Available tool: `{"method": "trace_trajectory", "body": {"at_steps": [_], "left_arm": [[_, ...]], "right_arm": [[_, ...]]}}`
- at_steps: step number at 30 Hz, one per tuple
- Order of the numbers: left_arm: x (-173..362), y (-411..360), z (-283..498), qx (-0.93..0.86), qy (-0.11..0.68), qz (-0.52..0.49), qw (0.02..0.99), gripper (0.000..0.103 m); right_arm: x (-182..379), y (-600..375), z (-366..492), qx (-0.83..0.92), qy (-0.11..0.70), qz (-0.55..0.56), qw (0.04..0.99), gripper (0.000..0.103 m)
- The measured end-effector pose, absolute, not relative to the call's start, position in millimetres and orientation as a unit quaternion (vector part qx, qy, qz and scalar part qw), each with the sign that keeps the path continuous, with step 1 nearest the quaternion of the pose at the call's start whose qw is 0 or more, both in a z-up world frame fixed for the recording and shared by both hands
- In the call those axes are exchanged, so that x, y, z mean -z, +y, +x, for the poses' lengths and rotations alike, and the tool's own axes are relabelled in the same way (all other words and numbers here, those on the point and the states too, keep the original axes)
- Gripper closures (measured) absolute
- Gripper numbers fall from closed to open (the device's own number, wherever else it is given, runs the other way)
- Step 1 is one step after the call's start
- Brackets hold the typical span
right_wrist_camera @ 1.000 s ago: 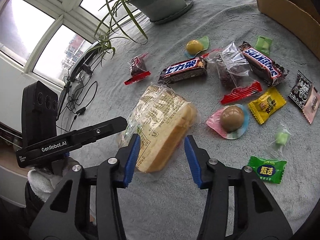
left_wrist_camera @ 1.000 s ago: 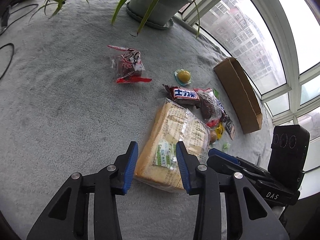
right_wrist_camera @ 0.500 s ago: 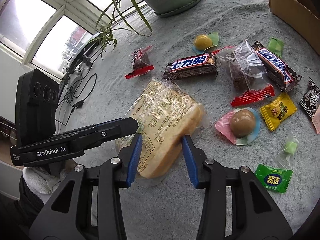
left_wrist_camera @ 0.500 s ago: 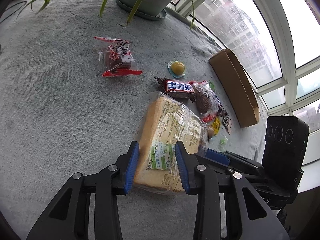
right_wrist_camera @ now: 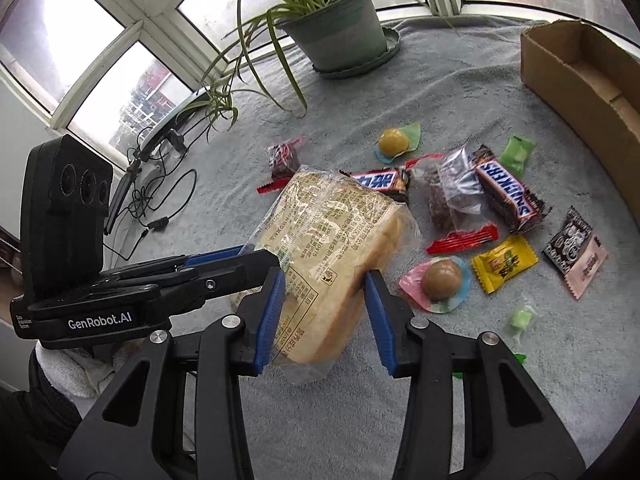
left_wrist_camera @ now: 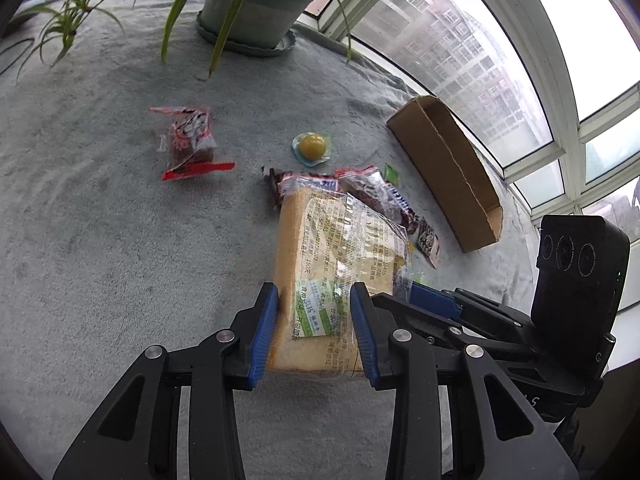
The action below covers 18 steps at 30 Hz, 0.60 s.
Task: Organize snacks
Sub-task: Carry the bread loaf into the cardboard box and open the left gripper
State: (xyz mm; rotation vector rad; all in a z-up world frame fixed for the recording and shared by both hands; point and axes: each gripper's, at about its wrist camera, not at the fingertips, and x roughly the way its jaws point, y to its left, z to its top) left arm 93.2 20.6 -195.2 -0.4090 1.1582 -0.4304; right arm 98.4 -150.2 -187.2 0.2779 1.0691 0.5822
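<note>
Both claws, left claw [left_wrist_camera: 314,330] and right claw [right_wrist_camera: 325,318], pinch the bread loaf [right_wrist_camera: 328,248], seemingly hiding Snickers bars [right_wrist_camera: 508,194].

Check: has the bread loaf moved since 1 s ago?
Yes. In the right wrist view the bread loaf now overlaps the Chinese-label Snickers bar, which it lay clear of before: lifted and shifted toward it. Left gripper and right gripper both clamp it.

My left tool [left_wrist_camera: 313,330] and right tool [right_wrist_camera: 323,314] flank the bread loaf [right_wrist_camera: 332,248] mid-tabletop [left_wrist_camera: 100,240]. Small snacks lie beyond it; box [right_wrist_camera: 580,76] along the right edge, potted plant [right_wrist_camera: 340,32] at the far edge.
</note>
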Motion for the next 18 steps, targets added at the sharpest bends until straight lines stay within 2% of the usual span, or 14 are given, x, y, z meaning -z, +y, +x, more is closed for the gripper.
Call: {"method": "trace_trajectory", "body": {"at_steps": [11,18], "left_arm": [[143.9,-36.9,128.2,0.262,0.494,-0.153,0.815,0.069],[135.4,-95.0,155.0,0.306,0.486,-0.117,0.81,0.069]], "right_arm": [[144.1,-223.3,113.3,-0.218,0.443,0.147,0.857,0.059],[138.0,-274.8,126.6,-0.166,0.427,0.158,0.875,0.059]]}}
